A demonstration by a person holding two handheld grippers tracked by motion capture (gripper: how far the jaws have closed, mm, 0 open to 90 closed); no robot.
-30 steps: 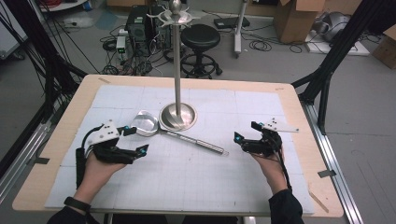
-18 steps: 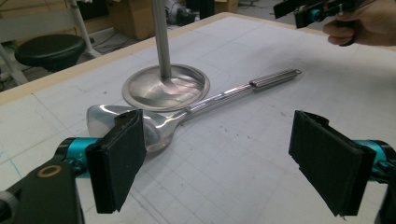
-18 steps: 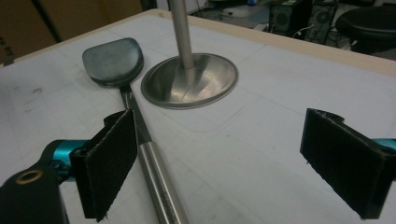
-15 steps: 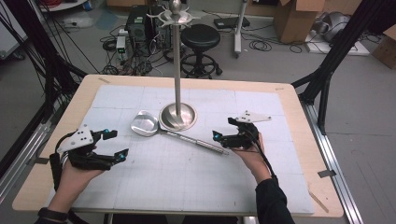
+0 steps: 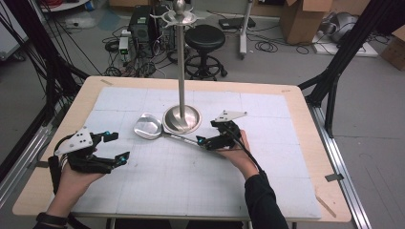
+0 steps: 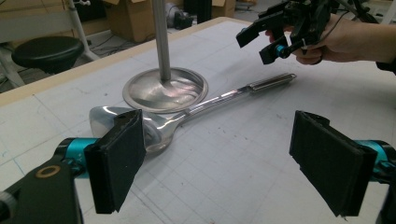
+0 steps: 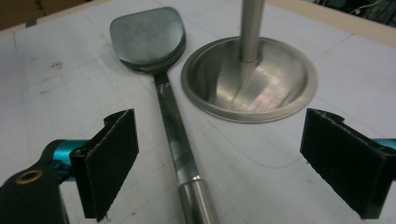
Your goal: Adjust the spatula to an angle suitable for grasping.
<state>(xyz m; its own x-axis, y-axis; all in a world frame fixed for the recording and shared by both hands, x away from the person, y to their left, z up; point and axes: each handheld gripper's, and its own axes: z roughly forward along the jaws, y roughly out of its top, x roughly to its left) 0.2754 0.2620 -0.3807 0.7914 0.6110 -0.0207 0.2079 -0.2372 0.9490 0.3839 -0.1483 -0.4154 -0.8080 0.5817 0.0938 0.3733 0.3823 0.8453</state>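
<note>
Steel spatula [image 5: 165,133] lies flat on the white mat in the high view, its long axis running from the blade just left of the stand base [image 5: 181,119] down-right to the handle end, where the right gripper [image 5: 213,141] hovers, far nearer than the left gripper [image 5: 113,148]. Left gripper view: its spread, empty pads [image 6: 116,163] frame the blade, handle pointing away toward the other hand. Right gripper view: parted, empty pads [image 7: 112,161] straddle the handle, blade pointing ahead beside the base.
</note>
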